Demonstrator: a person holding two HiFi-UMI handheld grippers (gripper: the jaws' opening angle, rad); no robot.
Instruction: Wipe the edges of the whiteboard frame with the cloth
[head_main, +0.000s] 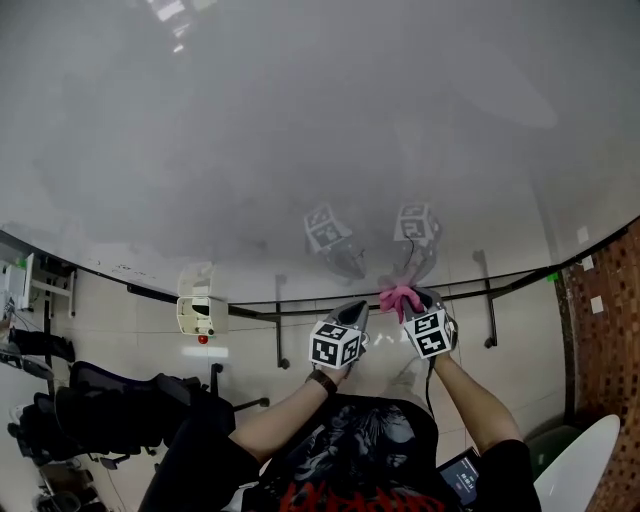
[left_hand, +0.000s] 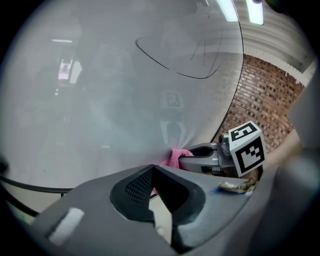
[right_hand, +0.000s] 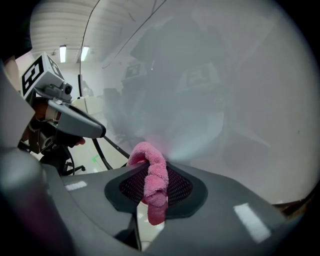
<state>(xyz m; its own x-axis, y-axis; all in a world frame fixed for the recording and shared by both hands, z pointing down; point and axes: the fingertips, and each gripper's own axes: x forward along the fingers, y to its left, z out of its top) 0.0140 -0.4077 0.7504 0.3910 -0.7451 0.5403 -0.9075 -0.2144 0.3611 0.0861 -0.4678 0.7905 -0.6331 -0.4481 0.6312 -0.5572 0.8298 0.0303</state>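
The pink cloth (right_hand: 150, 180) is pinched tight between the jaws of the right gripper (right_hand: 152, 167). Its top end sticks out past the jaws and presses on the whiteboard (head_main: 300, 130), low down, just above the thin black frame (head_main: 265, 311) along the bottom edge. In the head view the cloth (head_main: 400, 297) is a small pink bump at the tip of the right gripper (head_main: 412, 303).

The left gripper (head_main: 354, 312) is right beside it, on the left. Its tip points at the same bottom edge. Its jaws are pressed together and hold nothing.

Both grippers show as faint grey shapes in the shiny board. A brick wall (left_hand: 265, 95) stands past the board's right side. A black chair (head_main: 110, 410) sits on the floor at the left.
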